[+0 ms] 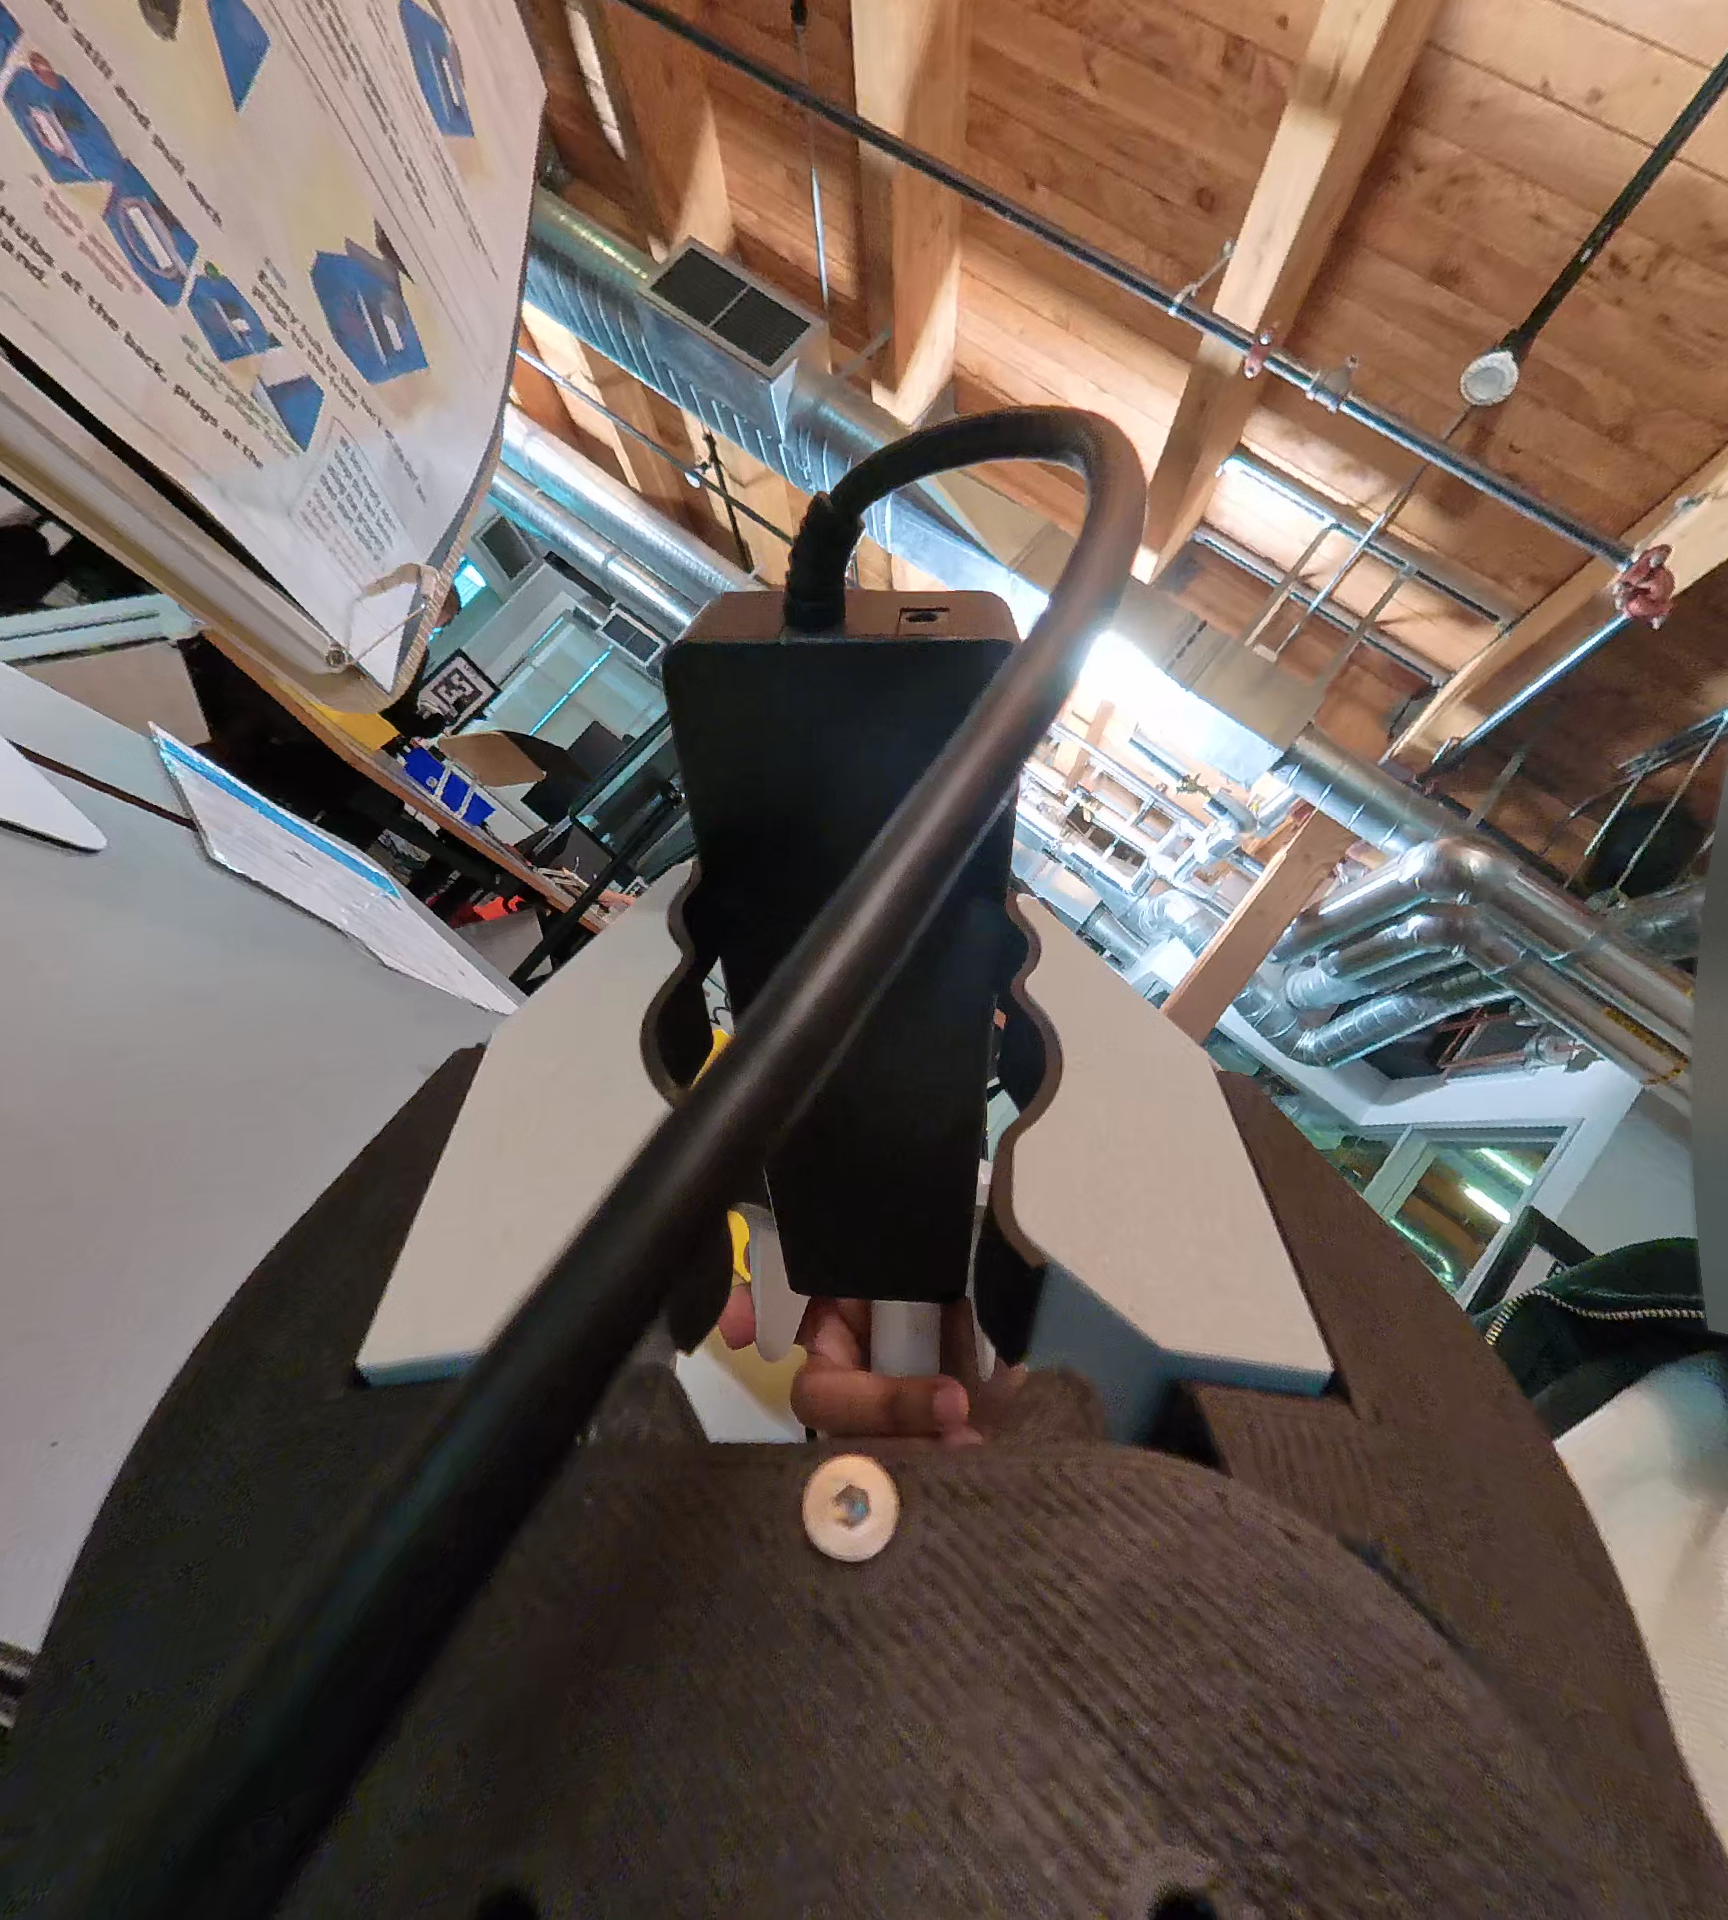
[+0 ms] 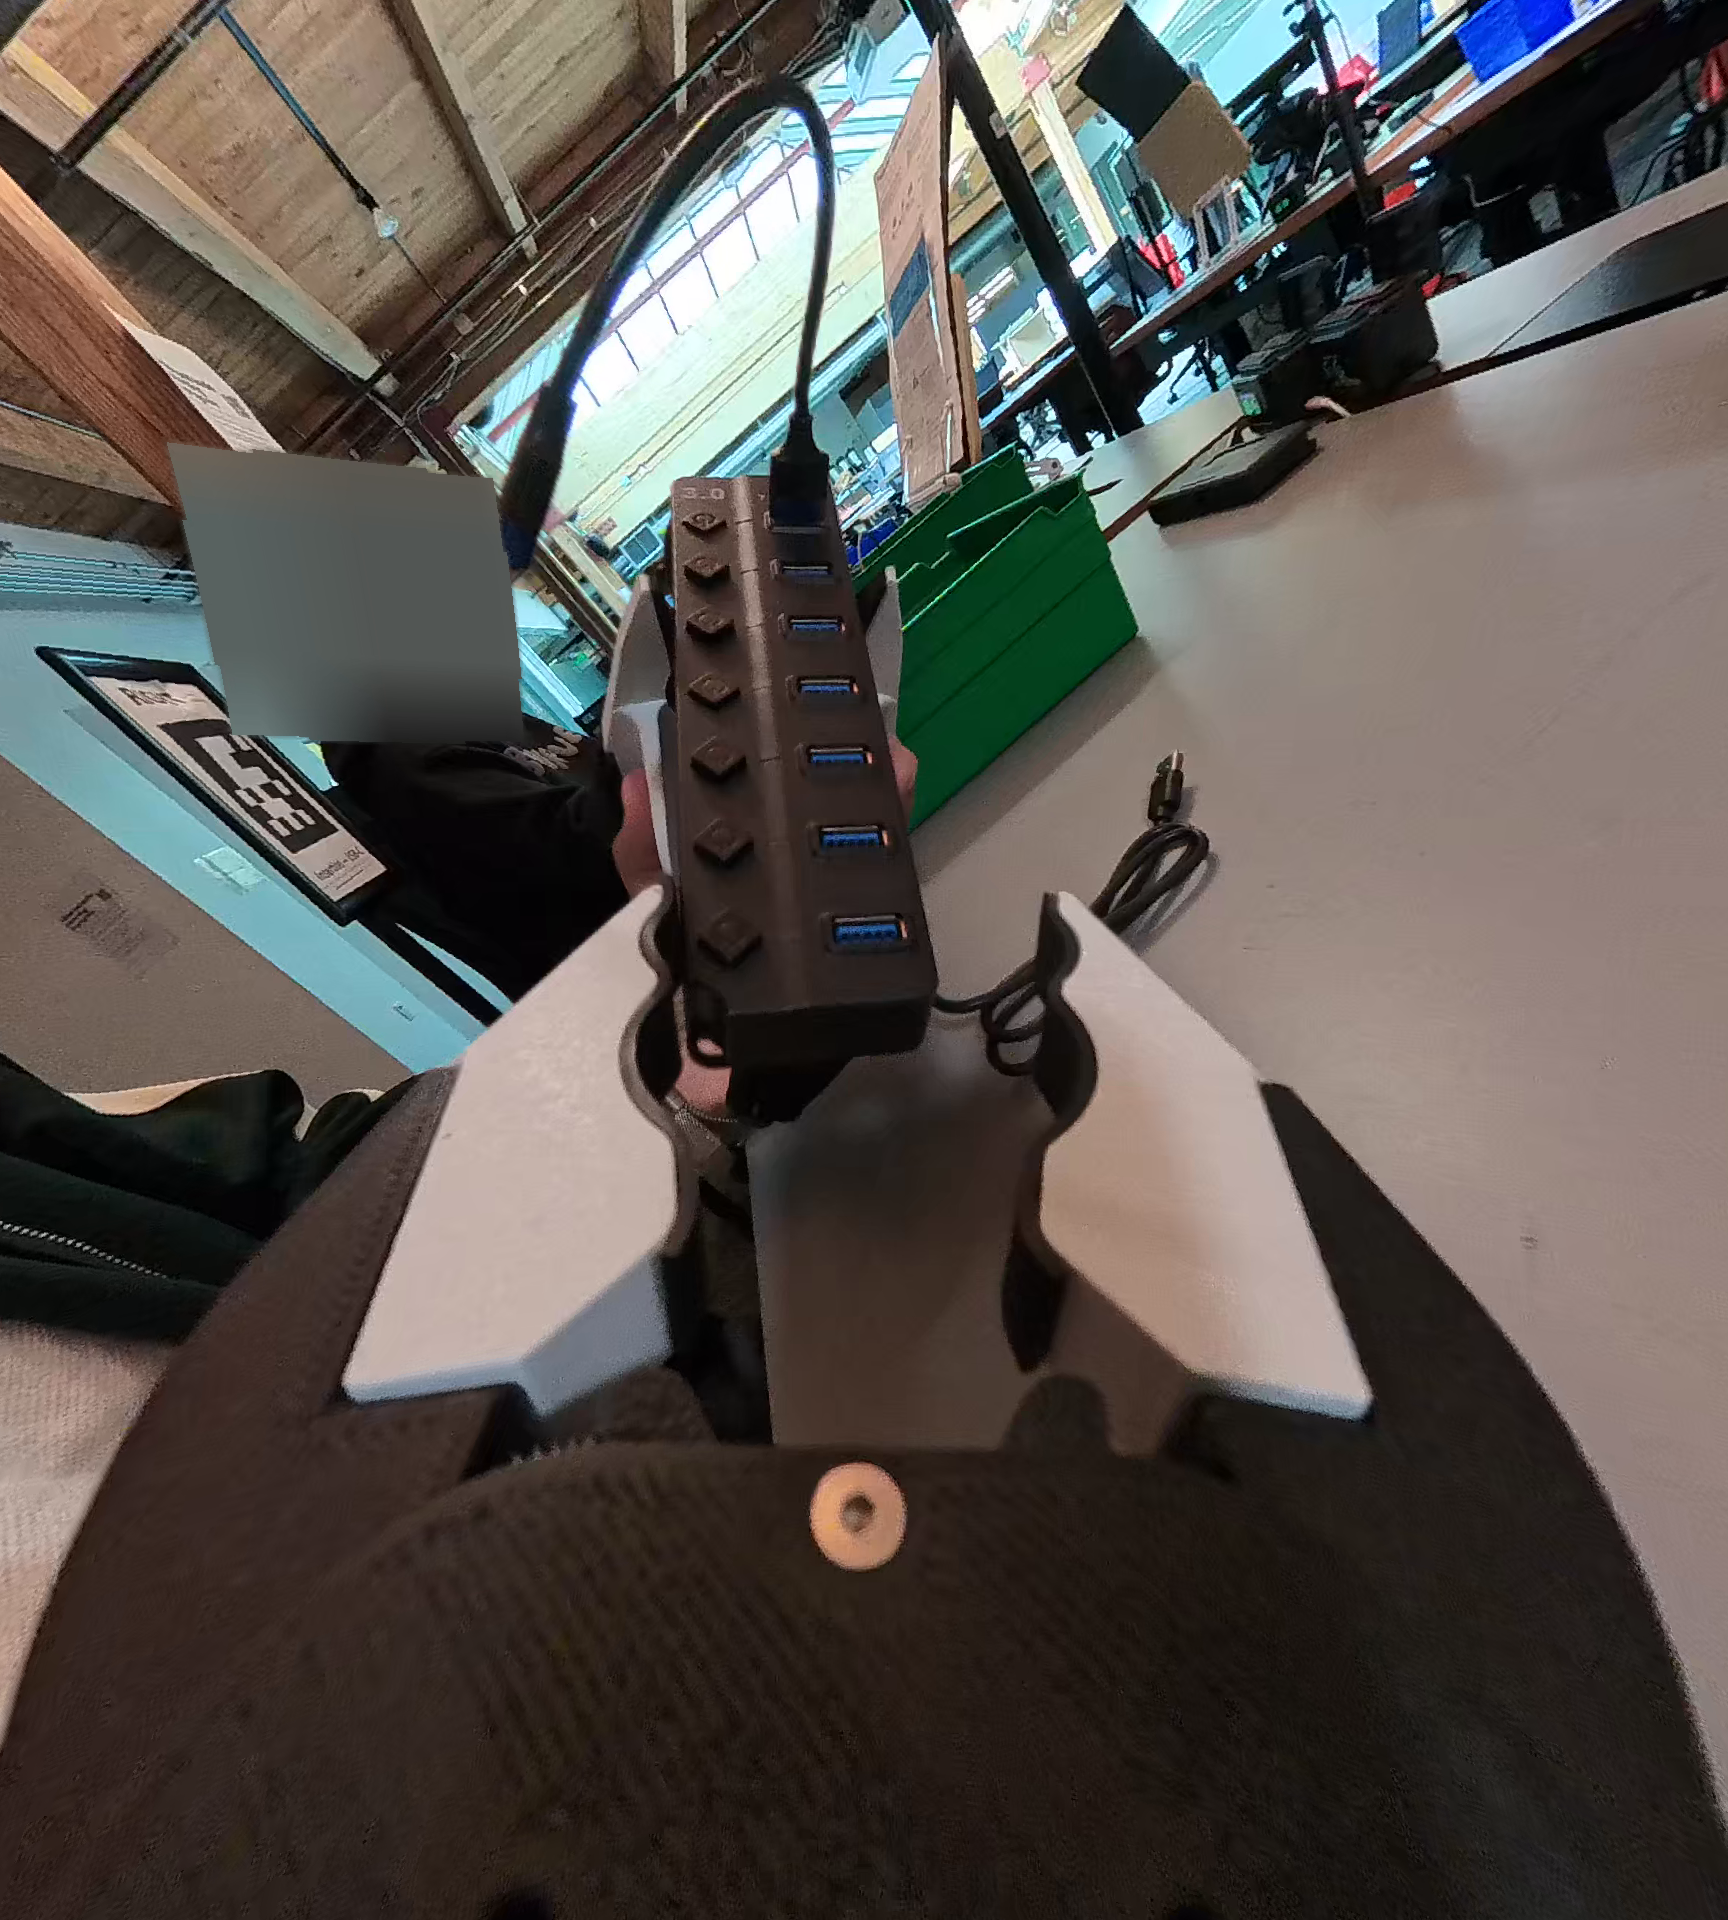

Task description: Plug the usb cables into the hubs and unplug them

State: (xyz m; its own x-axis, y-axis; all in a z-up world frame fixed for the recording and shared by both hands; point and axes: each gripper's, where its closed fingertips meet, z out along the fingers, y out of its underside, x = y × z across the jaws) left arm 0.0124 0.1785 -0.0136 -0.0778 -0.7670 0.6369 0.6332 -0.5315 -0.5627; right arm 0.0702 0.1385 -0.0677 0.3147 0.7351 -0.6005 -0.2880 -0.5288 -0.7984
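Note:
A black USB hub (image 1: 839, 831) stands upright between the fingers of my left gripper (image 1: 849, 914), which is shut on it. The hub's own black cable (image 1: 943, 800) leaves its far end and loops back towards the camera. In the right wrist view the hub (image 2: 798, 790) shows a row of blue ports and a row of buttons, held by the left gripper's white fingers (image 2: 636, 675). My right gripper (image 2: 855, 925) is open, with the hub's near end between its fingertips. A loose black USB cable (image 2: 1151, 862) lies coiled on the table behind the right finger.
Green bins (image 2: 1005, 623) stand on the grey table (image 2: 1462, 831) beyond the hub, with a flat black device (image 2: 1234, 473) farther back. A poster board (image 1: 216, 260) and a paper sheet (image 1: 320, 873) are on the left. A person in a dark jacket (image 2: 486, 831) is close by.

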